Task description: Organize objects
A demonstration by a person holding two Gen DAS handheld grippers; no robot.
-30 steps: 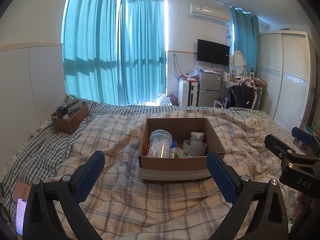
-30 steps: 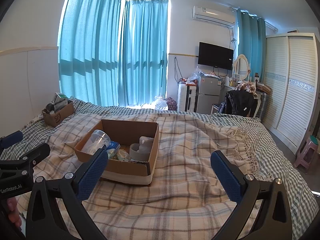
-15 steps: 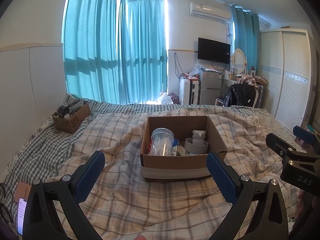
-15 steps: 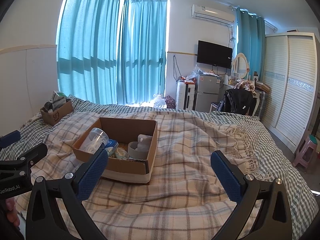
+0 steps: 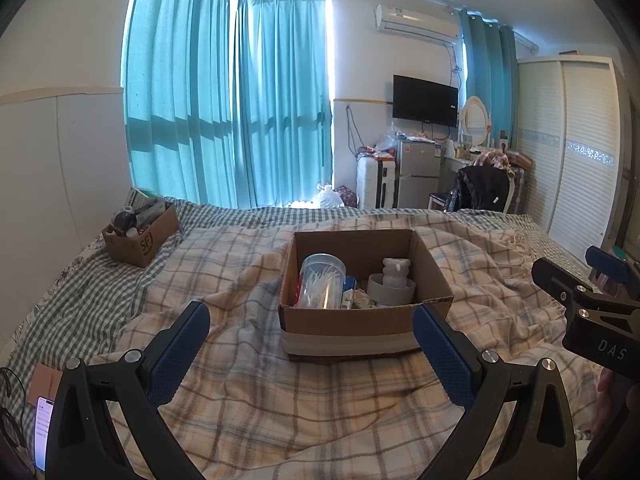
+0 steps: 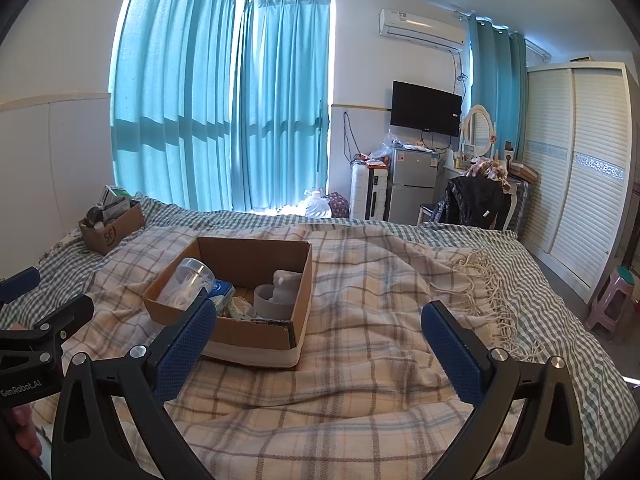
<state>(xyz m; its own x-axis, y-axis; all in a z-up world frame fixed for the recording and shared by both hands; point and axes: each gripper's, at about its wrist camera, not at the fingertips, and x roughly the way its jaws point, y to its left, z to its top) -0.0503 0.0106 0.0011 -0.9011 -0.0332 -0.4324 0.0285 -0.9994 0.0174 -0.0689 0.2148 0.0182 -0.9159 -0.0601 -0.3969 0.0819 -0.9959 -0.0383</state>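
An open cardboard box (image 5: 352,320) sits on the plaid blanket in the middle of the bed, also in the right wrist view (image 6: 256,332). It holds a clear jar of cotton swabs (image 5: 322,282), a grey bowl with a small white bottle (image 5: 394,280) and small packets. My left gripper (image 5: 312,344) is open and empty, just short of the box. My right gripper (image 6: 320,344) is open and empty, to the right of the box over bare blanket.
A smaller cardboard box (image 5: 140,232) full of items stands at the bed's far left. A phone (image 5: 42,428) lies at the near left edge. Beyond the bed are a fridge (image 5: 416,172), chair and wardrobe (image 5: 572,160). A stool (image 6: 612,300) stands right.
Both grippers have lifted and drawn back slightly, so the box sits a little lower and farther in view. Both stay open and empty.
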